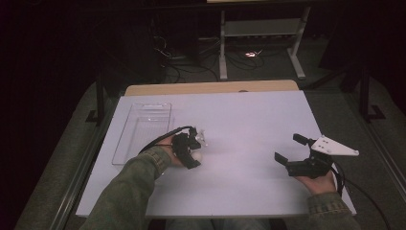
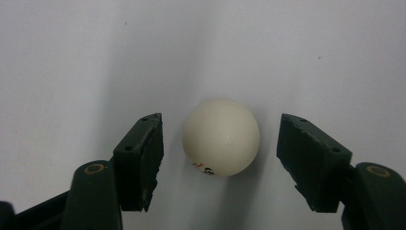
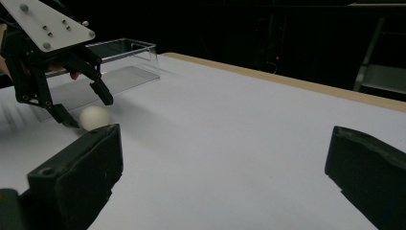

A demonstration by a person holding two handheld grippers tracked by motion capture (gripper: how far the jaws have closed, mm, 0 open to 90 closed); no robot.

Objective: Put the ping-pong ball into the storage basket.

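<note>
ball (image 2: pixel 220 137): smooth cream plastic, soft sheen, small printed mark low on it
counter (image 1: pixel 249 124): matt white sheet, smooth; bare wood strip along the far edge
tray (image 1: pixel 143 129): clear glossy plastic
left gripper (image 2: pixel 220 163): matt black plastic, brass-coloured pivot screws
right gripper (image 1: pixel 287 149): matt black, pale grey top plate
sleeve (image 1: pixel 129 184): olive woven cloth

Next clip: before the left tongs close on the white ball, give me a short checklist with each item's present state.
1. Ball sits between the left tongs: ok.
2. Pads touching the ball: not ok, a gap shows on both sides.
3. Ball resting on the table, not lifted: ok.
4. Clear tray apart from the ball: ok.
5. Right tongs open, nothing between them, well away from the ball: ok.
6. Ball centred between the pads: cannot tell exactly.
</note>
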